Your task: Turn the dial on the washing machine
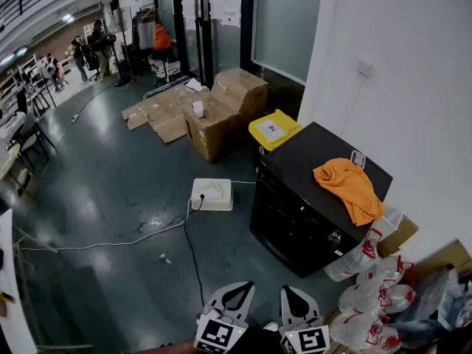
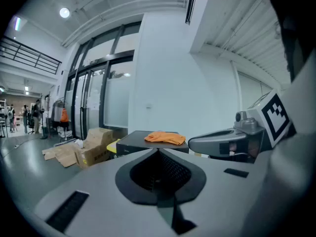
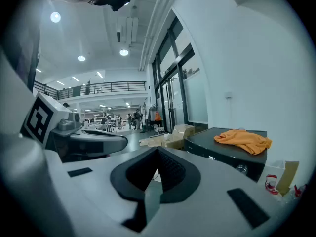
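Observation:
A black washing machine [image 1: 310, 198] stands by the white wall, with an orange cloth [image 1: 352, 186] lying on its lid. Its small silver dial [image 1: 335, 237] sits at the right end of the front panel and shows as well in the right gripper view, dial [image 3: 241, 169]. Both grippers are at the bottom edge of the head view, well short of the machine. My left gripper [image 1: 237, 289] is shut with nothing in it, and my right gripper [image 1: 292, 295] beside it is shut and empty too. The left gripper view shows the machine [image 2: 133, 141] and cloth [image 2: 165, 138] ahead.
A white box [image 1: 212, 194] with cables lies on the dark floor left of the machine. Cardboard boxes [image 1: 221, 113] and a yellow-lidded bin [image 1: 273, 129] stand behind it. Plastic bags [image 1: 372, 290] and a carton crowd the machine's right side. People stand far back at the left.

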`<action>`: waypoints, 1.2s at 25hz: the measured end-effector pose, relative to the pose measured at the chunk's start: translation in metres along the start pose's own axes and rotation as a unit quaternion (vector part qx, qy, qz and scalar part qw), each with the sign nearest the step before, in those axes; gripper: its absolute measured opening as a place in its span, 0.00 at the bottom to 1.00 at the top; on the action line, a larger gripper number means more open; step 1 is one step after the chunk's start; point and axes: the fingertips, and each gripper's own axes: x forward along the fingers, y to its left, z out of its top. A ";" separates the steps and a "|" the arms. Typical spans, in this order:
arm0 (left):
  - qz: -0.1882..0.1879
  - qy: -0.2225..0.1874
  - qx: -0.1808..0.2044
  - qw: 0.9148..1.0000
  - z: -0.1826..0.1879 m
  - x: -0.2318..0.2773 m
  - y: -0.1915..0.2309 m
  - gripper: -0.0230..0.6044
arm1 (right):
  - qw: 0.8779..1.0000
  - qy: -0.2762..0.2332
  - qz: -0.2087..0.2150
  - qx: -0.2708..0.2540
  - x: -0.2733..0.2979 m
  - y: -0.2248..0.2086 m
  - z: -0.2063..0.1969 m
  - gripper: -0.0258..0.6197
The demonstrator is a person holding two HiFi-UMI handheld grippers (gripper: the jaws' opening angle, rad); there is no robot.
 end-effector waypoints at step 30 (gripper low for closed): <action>-0.016 -0.033 0.028 0.999 0.008 -0.029 0.053 0.05 | 0.993 -0.042 -0.112 0.023 0.001 0.000 0.016 0.07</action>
